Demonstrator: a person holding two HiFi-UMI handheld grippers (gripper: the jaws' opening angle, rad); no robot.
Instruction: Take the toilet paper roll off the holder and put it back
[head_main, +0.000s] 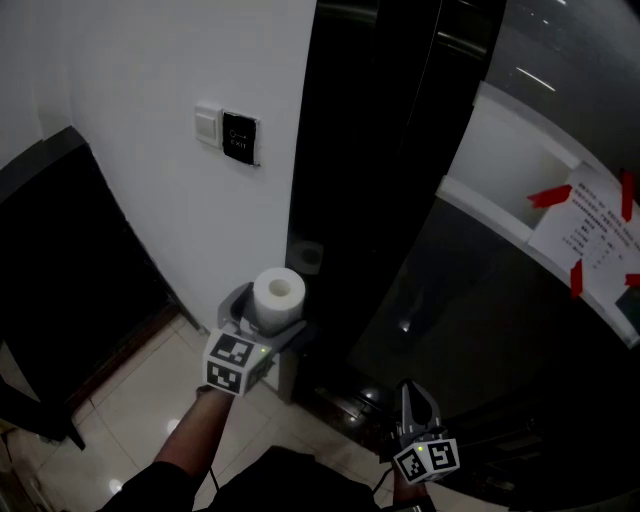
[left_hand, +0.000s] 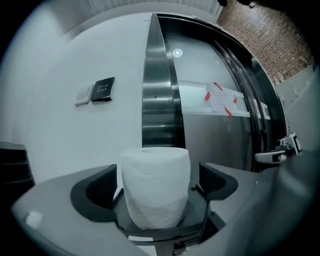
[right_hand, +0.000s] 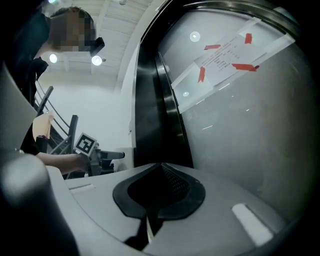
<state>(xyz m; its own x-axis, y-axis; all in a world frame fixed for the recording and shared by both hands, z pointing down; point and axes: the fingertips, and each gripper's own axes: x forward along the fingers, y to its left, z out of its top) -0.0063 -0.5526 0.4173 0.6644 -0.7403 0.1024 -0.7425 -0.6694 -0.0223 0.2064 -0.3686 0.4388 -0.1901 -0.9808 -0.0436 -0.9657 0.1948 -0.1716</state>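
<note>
Gleaming floor tiles (head_main: 140, 395), white wall (head_main: 130, 60), black panel (head_main: 380, 150) beyond toilet paper roll (head_main: 278, 297).

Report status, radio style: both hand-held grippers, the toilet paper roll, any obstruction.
Left hand-held gripper open, toilet paper roll upright between its jaws, not clamped. Right hand-held gripper shut, empty. Nothing seen blocking the roll.
</note>
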